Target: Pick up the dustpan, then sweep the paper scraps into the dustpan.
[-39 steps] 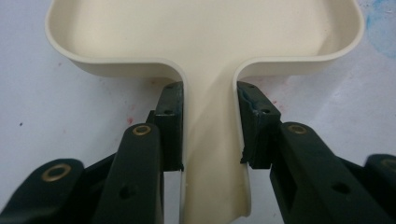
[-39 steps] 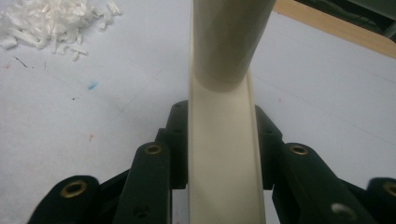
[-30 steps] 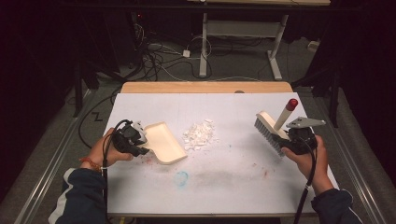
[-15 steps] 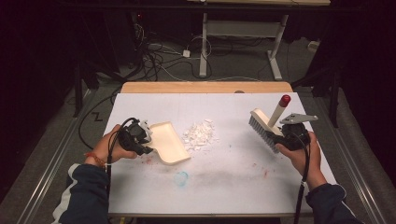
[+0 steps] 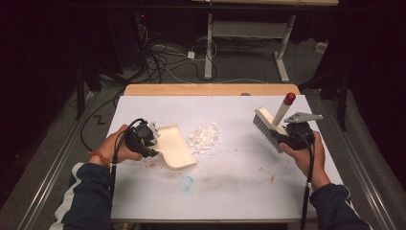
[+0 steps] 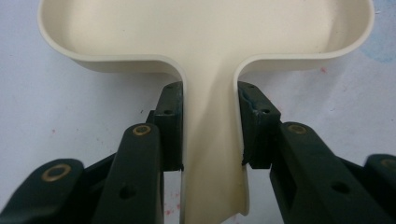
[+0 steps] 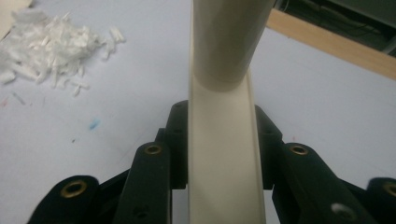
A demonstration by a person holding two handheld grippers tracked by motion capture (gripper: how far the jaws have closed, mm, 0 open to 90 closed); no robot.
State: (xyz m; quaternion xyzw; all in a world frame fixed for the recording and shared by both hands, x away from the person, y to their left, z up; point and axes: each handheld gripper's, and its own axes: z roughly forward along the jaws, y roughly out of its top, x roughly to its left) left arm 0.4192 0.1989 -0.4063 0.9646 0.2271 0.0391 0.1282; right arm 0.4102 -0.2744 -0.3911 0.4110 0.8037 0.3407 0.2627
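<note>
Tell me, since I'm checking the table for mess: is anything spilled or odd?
Yes. A loose heap of white shreds lies on the white sheet beside the dustpan, and faint red and blue smudges stain it nearer the person.

Dark navy sleeves with a white stripe on the left one, a red band at that wrist. Both grippers are black: left gripper [image 5: 152,142], brass-ringed pivots; right gripper [image 5: 282,135], grey three-cornered plate, black trailing cable.
</note>
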